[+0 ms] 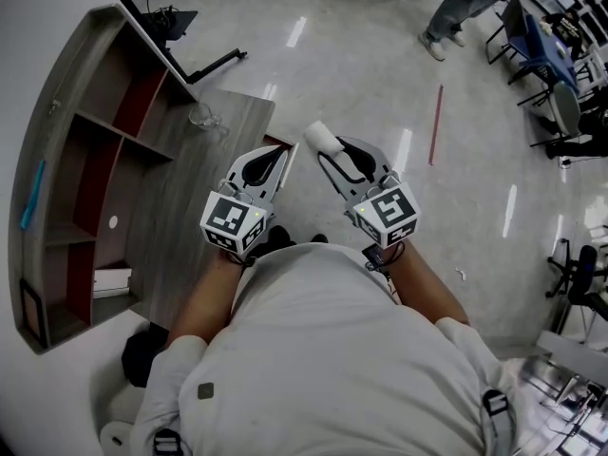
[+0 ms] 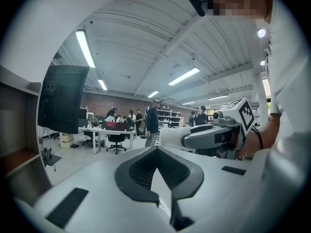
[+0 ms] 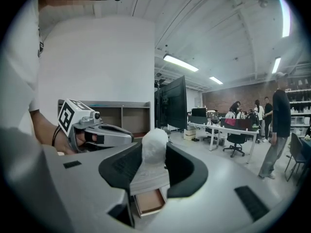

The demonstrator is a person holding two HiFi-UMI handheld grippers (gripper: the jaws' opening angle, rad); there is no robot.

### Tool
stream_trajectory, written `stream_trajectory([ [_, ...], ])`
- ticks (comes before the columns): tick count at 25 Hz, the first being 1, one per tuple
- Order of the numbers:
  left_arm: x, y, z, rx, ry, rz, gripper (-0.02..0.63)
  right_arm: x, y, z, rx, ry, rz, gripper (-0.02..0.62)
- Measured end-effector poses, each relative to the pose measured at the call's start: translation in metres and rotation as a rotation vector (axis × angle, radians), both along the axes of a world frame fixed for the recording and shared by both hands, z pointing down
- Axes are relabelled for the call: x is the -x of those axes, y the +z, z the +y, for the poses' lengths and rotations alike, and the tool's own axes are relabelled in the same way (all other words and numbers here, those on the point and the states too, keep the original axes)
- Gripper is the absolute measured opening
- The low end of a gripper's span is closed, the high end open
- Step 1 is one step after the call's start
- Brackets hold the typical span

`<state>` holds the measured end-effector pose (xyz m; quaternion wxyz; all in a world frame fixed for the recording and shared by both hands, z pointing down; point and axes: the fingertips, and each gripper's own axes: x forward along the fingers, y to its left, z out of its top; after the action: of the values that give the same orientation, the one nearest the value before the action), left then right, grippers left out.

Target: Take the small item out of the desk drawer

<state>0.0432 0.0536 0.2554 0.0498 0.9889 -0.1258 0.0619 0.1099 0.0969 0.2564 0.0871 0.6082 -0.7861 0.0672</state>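
One small white item [image 3: 154,142] clamped in right tongs [image 3: 154,161], clear of the open drawer [image 3: 148,203] just below. Beside, left tongs [image 2: 156,171] closed, empty. Extraction judged done; next: carry to worktop [image 1: 190,207], set down, release gently.

Two tongs, both over the front edge of the counter [image 1: 195,193]: the left tongs [image 1: 274,155] and the right tongs [image 1: 330,150]. One white wrapped item [image 1: 320,137]. One counter. One open drawer [image 3: 148,201] under the counter's front edge. One clear glass [image 1: 201,116] on the counter. One shelf unit [image 1: 90,160] against the counter's far side.
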Motion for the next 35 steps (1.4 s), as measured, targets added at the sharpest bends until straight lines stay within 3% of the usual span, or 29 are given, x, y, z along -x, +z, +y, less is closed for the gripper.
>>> stream_trajectory([
  [6,0.006,0.0,0.03,-0.006,-0.021,0.001,0.012,0.008,0.001,0.029,-0.002,-0.036,0.0,0.158],
  [15,0.052,-0.001,0.047,0.003,-0.024,0.0,0.012,0.049,0.003,0.048,0.0,-0.027,-0.042,0.158],
  [27,0.151,-0.004,0.061,0.004,0.021,-0.004,0.012,0.143,0.0,0.067,-0.037,0.028,-0.043,0.158],
  [35,0.197,-0.003,0.077,-0.03,0.071,0.004,0.012,0.199,0.009,0.089,-0.038,0.047,-0.028,0.156],
])
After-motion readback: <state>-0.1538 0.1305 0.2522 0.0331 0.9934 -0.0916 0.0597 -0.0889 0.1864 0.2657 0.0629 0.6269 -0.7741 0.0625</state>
